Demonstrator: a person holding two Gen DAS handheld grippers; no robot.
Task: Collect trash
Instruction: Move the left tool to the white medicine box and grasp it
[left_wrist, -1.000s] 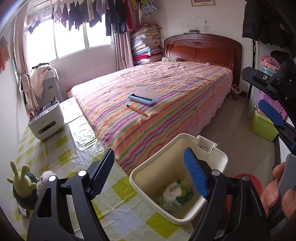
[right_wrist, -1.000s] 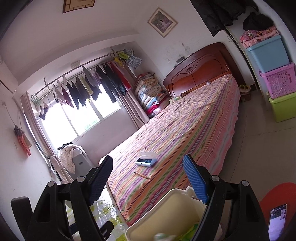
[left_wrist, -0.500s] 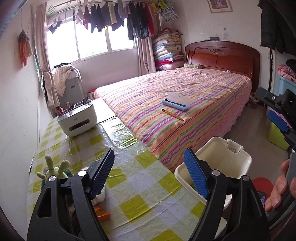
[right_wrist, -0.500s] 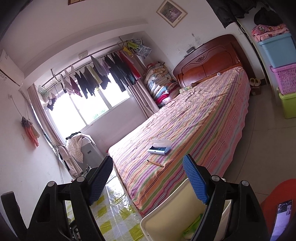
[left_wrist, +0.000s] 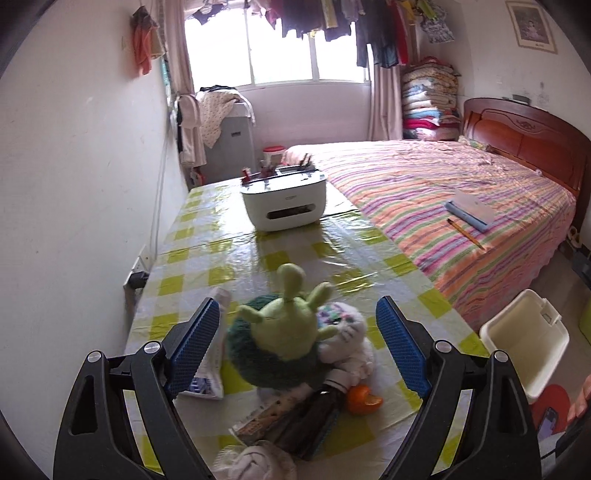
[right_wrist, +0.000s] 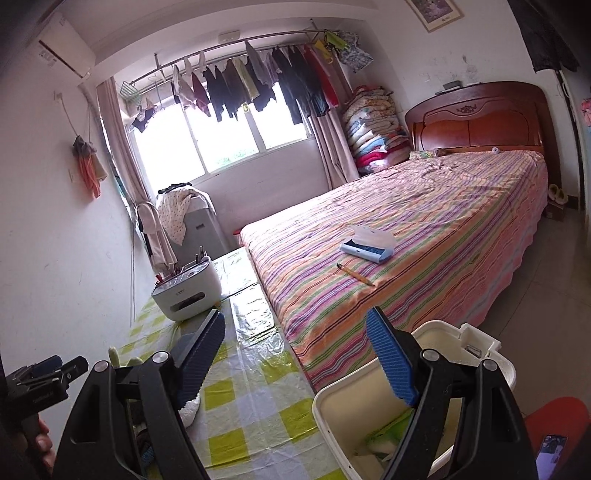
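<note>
On table (left_wrist: 258, 258), scraps (left_wrist: 295, 417) left, some binned (right_wrist: 380, 439); left gripper (left_wrist: 297, 350) opening empty, right gripper (right_wrist: 295, 354) wide, empty.

Lived-in home bedroom.
Striped-sheeted bed (right_wrist: 424, 236) with carved wooden headboard (right_wrist: 480, 118); laundry on window rail (right_wrist: 258, 85); folded quilts stacked (right_wrist: 373, 129).

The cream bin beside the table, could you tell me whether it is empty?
Not empty: the bin holds green and white scraps at its bottom.
</note>
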